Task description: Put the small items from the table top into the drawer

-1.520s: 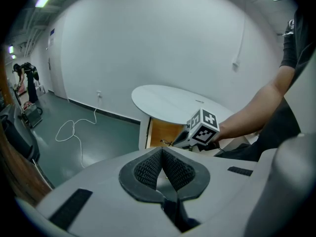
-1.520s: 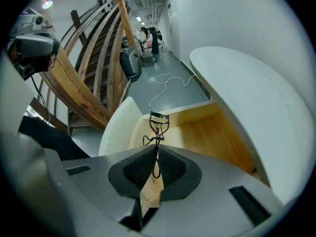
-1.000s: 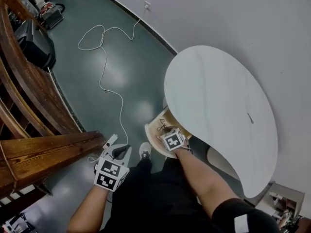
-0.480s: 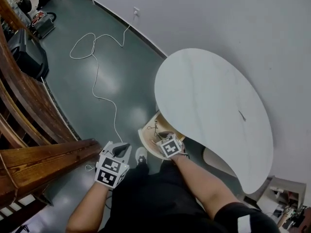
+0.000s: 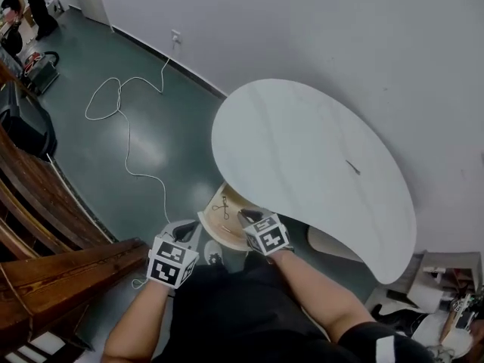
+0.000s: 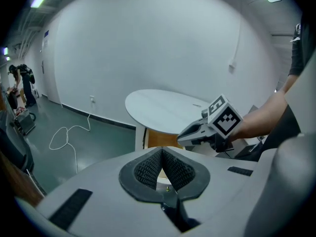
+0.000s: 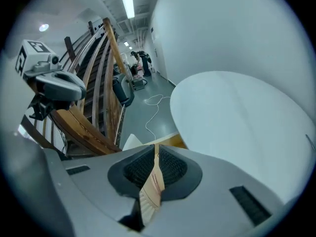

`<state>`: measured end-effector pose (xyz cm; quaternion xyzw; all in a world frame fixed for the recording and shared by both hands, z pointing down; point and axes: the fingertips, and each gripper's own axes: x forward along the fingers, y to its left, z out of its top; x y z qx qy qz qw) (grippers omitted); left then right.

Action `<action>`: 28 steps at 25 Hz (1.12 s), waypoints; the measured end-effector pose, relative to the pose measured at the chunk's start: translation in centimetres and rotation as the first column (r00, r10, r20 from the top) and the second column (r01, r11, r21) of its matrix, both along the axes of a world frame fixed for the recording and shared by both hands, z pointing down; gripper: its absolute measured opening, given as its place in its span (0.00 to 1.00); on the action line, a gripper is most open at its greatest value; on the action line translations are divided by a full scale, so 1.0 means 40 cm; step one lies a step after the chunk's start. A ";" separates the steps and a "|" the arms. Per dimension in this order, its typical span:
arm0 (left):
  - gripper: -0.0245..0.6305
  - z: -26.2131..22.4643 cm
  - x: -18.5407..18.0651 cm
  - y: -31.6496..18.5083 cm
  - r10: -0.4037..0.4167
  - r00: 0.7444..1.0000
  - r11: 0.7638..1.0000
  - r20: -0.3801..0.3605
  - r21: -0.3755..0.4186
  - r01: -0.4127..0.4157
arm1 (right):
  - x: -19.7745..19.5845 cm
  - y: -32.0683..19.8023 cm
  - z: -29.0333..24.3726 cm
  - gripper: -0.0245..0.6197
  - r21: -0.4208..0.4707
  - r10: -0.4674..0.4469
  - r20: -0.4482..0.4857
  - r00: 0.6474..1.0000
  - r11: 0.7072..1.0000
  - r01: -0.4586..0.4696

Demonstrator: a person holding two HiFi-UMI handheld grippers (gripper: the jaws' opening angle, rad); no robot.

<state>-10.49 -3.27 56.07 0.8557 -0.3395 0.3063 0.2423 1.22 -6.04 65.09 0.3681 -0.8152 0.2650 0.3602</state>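
**Head view.**
- Table top (image 5: pixel 302 142): white, kidney-shaped. A single thin dark item (image 5: pixel 353 167) lies toward its 3 o'clock edge, too small to identify.
- Drawer (image 5: pixel 227 233): pale wood, drawn out from under the top at its 7 o'clock, partly covered by the top. Inside is one dark wiry object (image 5: pixel 221 205), its shape unclear.
- Right gripper (image 5: pixel 246 218): at the drawer's 3 o'clock rim. Its jaws are hidden here by its marker cube.
- Left gripper (image 5: pixel 187 228): just beside the drawer at 8 o'clock, over the floor.
- White cable (image 5: pixel 113 119): looped on the green floor at 10 o'clock.
- Wooden railing (image 5: pixel 60 267): cut off at 8 o'clock.

**Left gripper view.**
- The left gripper's pads (image 6: pixel 148 168) meet at the tips with nothing between them.
- The right gripper (image 6: pixel 186 135) shows at 2 o'clock, nose toward the drawer front beneath the table top.
- A person stands at the far 9 o'clock edge, small and indistinct.

**Right gripper view.**
- The right gripper's pads (image 7: pixel 173 166) are clamped on a thin strip of pale wood, evidently the drawer's wall, which runs down between them.
- The table top fills the 3 o'clock half. The thin item is cut off at the picture's edge.
- The left gripper (image 7: pixel 74 88) shows at 10 o'clock, in front of the railing.
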 end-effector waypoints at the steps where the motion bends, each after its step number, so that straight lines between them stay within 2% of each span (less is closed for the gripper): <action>1: 0.06 -0.003 0.011 -0.001 0.013 1.000 1.000 -0.005 0.002 -0.013 | 0.015 -0.001 -0.022 0.08 0.013 0.024 0.014 1.000 1.000 -0.024; 5: 0.06 -0.008 0.065 -0.018 0.048 0.998 0.999 -0.043 -0.012 -0.049 | 0.091 -0.021 -0.100 0.08 0.075 0.126 0.052 0.991 0.989 -0.129; 9: 0.06 -0.021 0.122 -0.028 0.099 0.993 0.995 -0.064 -0.007 -0.099 | 0.183 -0.034 -0.151 0.08 0.121 0.223 0.066 0.973 0.966 -0.230; 12: 0.06 -0.035 0.166 -0.033 0.139 0.989 0.990 -0.056 0.012 -0.138 | 0.276 -0.038 -0.166 0.08 0.142 0.287 0.054 0.956 0.946 -0.292; 16: 0.06 -0.045 0.228 -0.049 0.149 0.988 0.989 -0.050 0.016 -0.148 | 0.432 -0.030 -0.157 0.08 0.146 0.368 0.013 0.930 0.919 -0.366; 20: 0.06 -0.032 0.272 -0.056 0.149 0.989 0.989 -0.023 0.018 -0.149 | 0.591 -0.021 -0.140 0.08 0.158 0.411 -0.058 0.910 0.904 -0.398; 23: 0.06 -0.032 0.297 -0.067 0.115 0.993 0.993 -0.016 0.014 -0.115 | 0.700 -0.029 -0.134 0.08 0.162 0.425 -0.091 0.901 0.898 -0.408; 28: 0.06 -0.042 0.343 -0.067 0.075 0.997 0.997 0.005 0.010 -0.075 | 0.871 -0.074 -0.113 0.08 0.172 0.393 -0.183 0.901 0.915 -0.364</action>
